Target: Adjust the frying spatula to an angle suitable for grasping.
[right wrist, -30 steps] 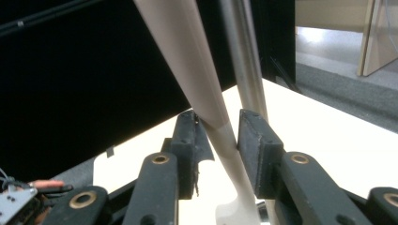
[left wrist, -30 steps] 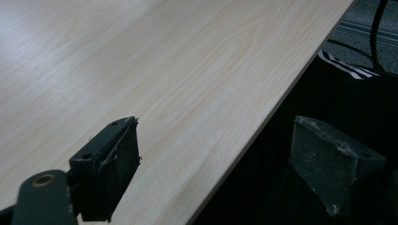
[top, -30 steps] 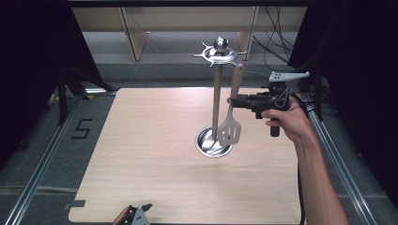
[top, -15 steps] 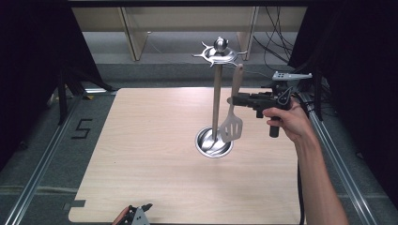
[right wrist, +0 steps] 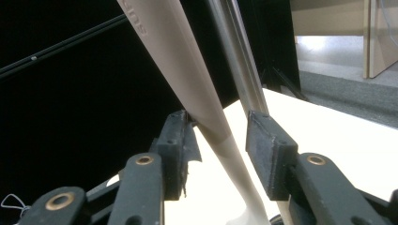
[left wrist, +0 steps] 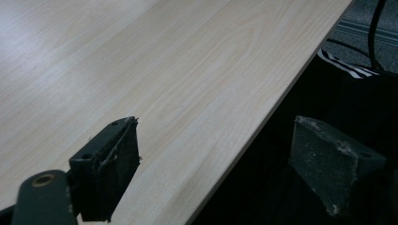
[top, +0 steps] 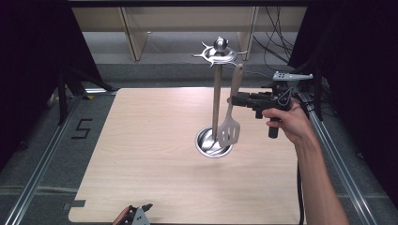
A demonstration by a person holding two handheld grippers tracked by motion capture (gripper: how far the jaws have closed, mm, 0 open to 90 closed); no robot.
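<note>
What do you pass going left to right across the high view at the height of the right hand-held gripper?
Table → utensil stand pole → spatula → right hand-held gripper → person's hand.

Very little movement over this last 1 second. The right gripper (top: 233,100) has drifted a touch toward the table's (top: 141,140) right edge, its grey top plate sliding that way with it. The spatula (top: 229,132) swings only slightly: its blade lifted a shade half a second back and now hangs low again beside the stand's (top: 216,101) pole.
</note>
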